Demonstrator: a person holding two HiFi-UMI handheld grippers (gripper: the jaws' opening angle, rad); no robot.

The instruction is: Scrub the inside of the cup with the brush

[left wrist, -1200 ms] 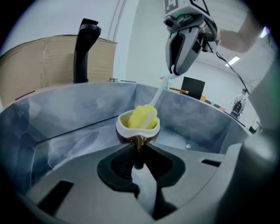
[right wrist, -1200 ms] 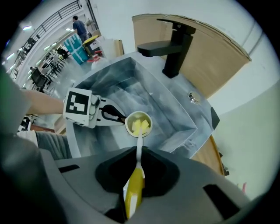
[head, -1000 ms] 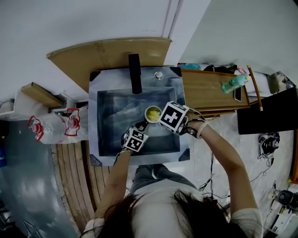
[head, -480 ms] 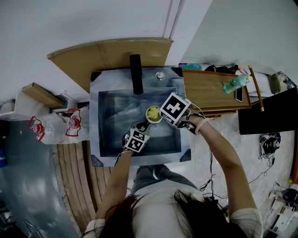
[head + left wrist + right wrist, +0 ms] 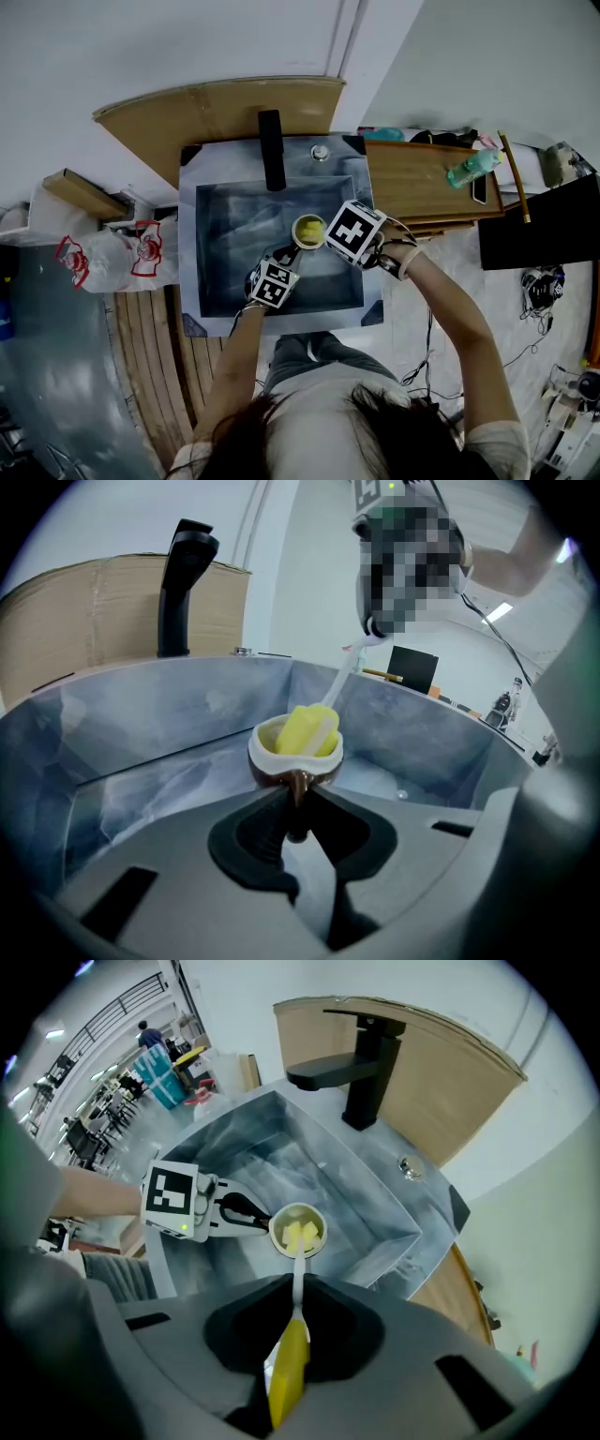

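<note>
Cup is held over the sink, clamped at its near side by left gripper. Brush is clamped in right gripper, head inside cup. Advised: cup steadied, brush pressed round the wall.

Brush dipped in the cup, over a grey sink

At the bottom of the frame the right gripper has its jaws closed on the brush's thin white stem. The yellow handle runs down between them, and the yellow head sits inside the pale-rimmed cup at frame centre. From the left, the left gripper, with its black-and-white marker cube, meets the cup's side with dark jaws. An arm behind it enters at the left edge. A black faucet stands top centre before a brown board.
</note>
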